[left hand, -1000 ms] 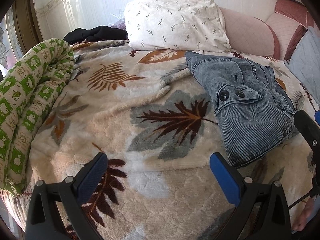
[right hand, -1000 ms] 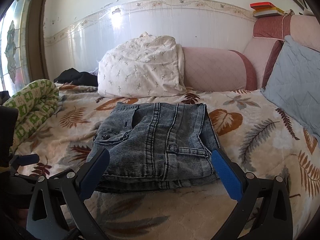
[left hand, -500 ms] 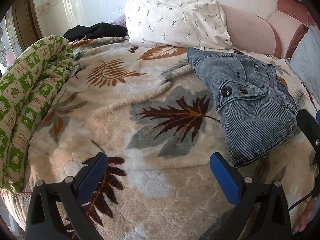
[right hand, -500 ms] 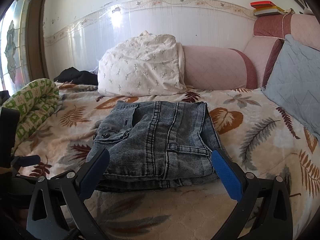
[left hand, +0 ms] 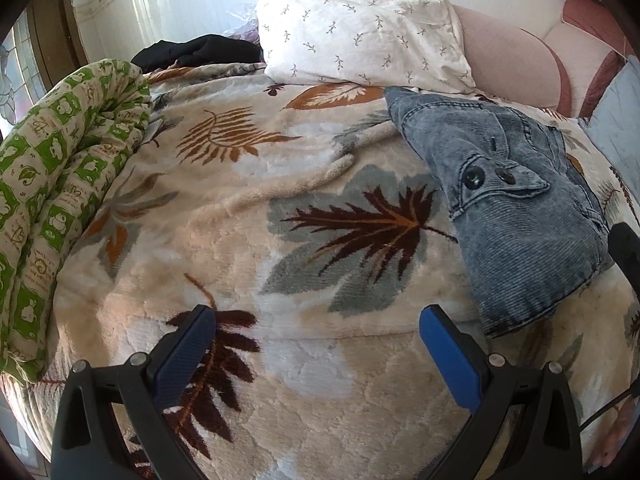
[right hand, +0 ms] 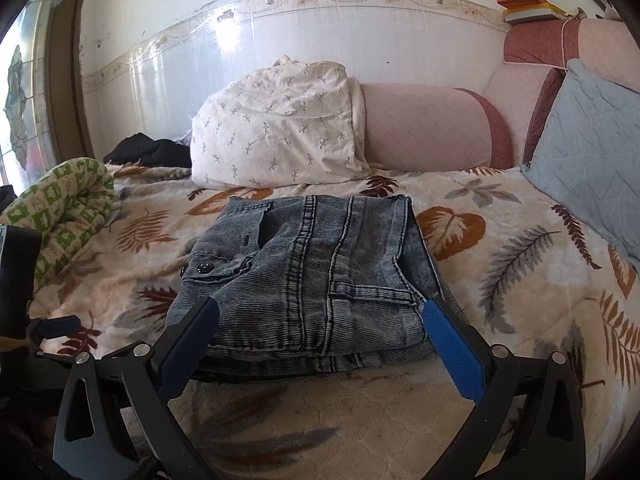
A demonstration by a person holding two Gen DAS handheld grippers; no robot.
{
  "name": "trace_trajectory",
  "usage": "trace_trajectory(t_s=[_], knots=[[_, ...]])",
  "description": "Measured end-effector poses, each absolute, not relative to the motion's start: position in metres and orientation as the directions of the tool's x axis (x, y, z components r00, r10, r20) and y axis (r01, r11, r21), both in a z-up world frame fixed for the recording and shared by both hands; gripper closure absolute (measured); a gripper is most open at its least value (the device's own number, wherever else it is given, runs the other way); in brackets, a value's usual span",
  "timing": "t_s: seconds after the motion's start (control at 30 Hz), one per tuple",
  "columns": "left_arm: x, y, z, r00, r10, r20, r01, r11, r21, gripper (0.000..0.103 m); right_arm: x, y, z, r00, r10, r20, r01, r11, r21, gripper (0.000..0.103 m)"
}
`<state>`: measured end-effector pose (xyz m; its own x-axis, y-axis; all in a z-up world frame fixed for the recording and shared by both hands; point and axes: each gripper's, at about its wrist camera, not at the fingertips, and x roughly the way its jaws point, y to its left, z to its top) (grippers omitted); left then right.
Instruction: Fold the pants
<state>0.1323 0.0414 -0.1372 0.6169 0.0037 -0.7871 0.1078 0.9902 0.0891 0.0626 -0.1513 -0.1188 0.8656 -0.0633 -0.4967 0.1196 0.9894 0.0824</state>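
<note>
The grey-blue denim pants lie folded into a compact stack on the leaf-patterned blanket. In the left wrist view the pants sit at the right, buttons facing up. My left gripper is open and empty over bare blanket, left of the pants. My right gripper is open and empty, just in front of the near edge of the stack, its blue pads either side of it. Part of the right gripper shows at the right edge of the left view.
A white patterned pillow and a pink bolster lie behind the pants. A green-and-white rolled quilt lies along the left. A blue-grey cushion leans at the right. Dark clothing lies at the back left.
Both grippers stay open. The left view has shifted slightly, so the pants sit a little further right and lower. The right gripper has eased slightly closer to the stack.
</note>
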Motion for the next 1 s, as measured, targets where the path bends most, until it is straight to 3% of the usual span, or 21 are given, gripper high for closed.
trace_trajectory(t_s=[0.6,1.0], knots=[[0.138,0.042,-0.145,0.624,0.040,-0.780,0.089,0.989,0.122,0.000,0.067,-0.155,-0.122,0.854,-0.066,-0.516,0.131,0.987,0.091,0.000],[0.102,0.041,-0.089,0.699,0.010,-0.715,0.042,0.998,0.054,0.000,0.052,-0.164,-0.111,0.862,-0.103,-0.496,0.180,0.978,0.110,0.000]])
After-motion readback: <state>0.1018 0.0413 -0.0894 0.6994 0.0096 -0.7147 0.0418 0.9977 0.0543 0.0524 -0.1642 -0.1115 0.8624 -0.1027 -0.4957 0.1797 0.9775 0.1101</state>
